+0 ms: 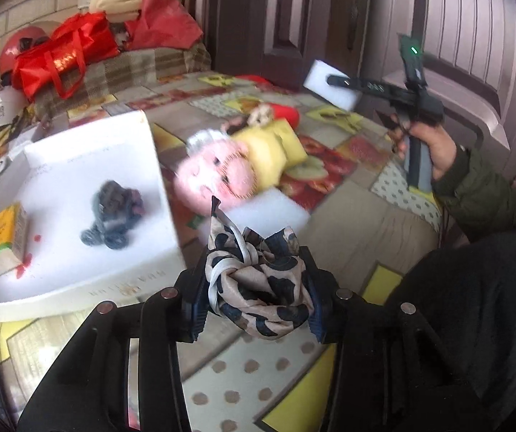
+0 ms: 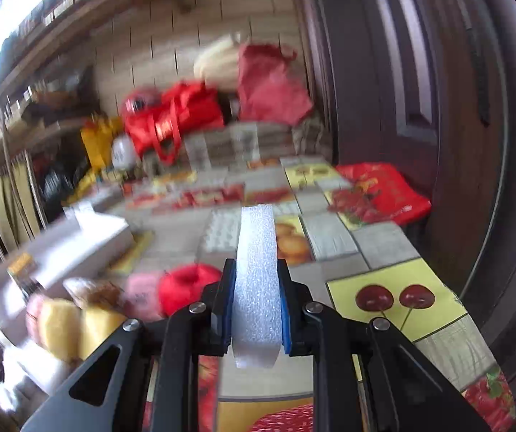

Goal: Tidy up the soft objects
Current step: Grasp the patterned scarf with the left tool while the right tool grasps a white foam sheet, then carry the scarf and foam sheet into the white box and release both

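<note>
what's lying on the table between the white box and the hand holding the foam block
In the left wrist view, a pink-faced doll in yellow lies on the tablecloth between the white box and the right gripper, with a flat white foam sheet beside it.

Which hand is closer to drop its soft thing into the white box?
Probably left. The left tongs hold the spotted scarf right beside the white box. The right tongs hold the white foam piece raised, farther from the box.
</note>
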Demonstrator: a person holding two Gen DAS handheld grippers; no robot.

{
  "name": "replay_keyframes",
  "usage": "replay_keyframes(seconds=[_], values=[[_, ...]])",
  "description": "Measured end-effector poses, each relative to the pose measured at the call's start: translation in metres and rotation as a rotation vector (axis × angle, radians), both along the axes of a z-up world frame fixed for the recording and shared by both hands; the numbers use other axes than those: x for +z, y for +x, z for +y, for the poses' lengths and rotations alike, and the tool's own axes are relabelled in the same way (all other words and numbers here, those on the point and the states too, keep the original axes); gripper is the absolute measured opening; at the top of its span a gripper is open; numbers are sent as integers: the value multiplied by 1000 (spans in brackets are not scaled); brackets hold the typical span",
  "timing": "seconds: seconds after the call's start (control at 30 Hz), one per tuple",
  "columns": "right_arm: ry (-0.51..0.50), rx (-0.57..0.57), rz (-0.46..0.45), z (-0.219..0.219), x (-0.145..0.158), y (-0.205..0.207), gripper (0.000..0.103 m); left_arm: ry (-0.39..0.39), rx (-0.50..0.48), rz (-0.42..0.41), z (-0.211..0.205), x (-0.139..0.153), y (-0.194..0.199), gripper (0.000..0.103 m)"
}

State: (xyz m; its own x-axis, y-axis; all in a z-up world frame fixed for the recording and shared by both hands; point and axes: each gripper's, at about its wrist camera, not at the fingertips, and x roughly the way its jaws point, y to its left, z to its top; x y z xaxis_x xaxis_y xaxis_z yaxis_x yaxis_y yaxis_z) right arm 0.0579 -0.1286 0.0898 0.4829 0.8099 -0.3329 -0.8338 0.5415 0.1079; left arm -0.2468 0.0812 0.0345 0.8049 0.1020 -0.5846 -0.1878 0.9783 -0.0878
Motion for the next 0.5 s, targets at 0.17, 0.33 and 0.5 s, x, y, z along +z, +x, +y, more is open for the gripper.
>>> replay_keyframes(seconds=[0.17, 0.33, 0.5], values=[[137, 58, 6, -9, 7, -36, 19, 31, 167, -225, 40, 26, -17, 43], [141, 147, -14, 16, 8, -67, 19, 104, 345, -246, 61, 25, -21, 43], [128, 224, -43, 38, 7, -88, 19, 144, 399, -258, 65, 26, -25, 43]])
